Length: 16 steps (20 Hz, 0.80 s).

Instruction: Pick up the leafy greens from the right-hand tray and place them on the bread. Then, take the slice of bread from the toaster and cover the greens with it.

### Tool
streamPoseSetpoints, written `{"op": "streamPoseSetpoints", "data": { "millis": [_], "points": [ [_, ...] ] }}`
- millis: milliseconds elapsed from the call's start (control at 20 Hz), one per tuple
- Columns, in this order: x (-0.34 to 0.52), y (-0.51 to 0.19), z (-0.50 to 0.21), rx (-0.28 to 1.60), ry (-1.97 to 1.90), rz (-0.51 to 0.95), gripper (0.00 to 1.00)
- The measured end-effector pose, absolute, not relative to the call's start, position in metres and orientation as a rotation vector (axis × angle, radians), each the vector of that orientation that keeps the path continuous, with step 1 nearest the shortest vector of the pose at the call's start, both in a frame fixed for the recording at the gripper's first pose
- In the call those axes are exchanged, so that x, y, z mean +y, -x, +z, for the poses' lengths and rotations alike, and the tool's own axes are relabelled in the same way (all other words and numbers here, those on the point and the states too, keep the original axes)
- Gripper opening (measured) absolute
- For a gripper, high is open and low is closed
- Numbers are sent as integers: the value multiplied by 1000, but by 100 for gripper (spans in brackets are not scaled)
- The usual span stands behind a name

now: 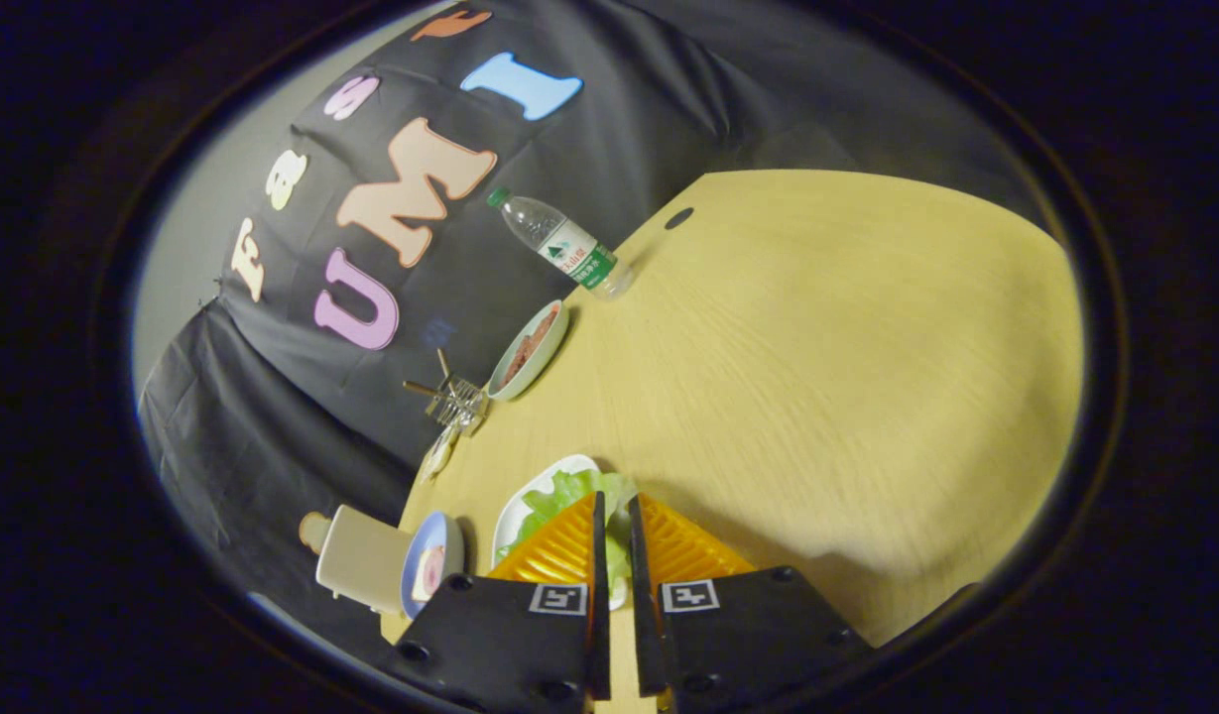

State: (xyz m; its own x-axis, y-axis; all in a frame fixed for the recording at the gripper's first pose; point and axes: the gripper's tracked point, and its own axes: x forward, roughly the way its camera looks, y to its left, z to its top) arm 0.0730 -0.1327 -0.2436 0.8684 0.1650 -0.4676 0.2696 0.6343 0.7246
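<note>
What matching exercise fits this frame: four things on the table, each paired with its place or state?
Things:
1. water bottle
2. leafy greens
3. green bowl
4. hand-held gripper

Places or states:
A. fingers nearly closed, a narrow gap between them
B. at the table's far edge, by the black cloth
C. on the white plate, at the fingertips
D. between the bottle and the wire rack

Pairs: 1-B, 2-C, 3-D, 4-A

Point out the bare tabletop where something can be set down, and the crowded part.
Free: the wide bare table beyond the bottle and beside the nearly closed gripper. Crowded: the edge along the cloth, with meat plate, wire rack, greens and toaster.
</note>
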Motion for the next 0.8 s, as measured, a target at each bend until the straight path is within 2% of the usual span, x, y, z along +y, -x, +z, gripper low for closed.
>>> {"op": "streamPoseSetpoints", "data": {
  "millis": [100,800],
  "points": [
    [-136,-60,-240,531,-874,-64,4],
    [-117,-62,-156,320,-931,20,4]
  ]
}}
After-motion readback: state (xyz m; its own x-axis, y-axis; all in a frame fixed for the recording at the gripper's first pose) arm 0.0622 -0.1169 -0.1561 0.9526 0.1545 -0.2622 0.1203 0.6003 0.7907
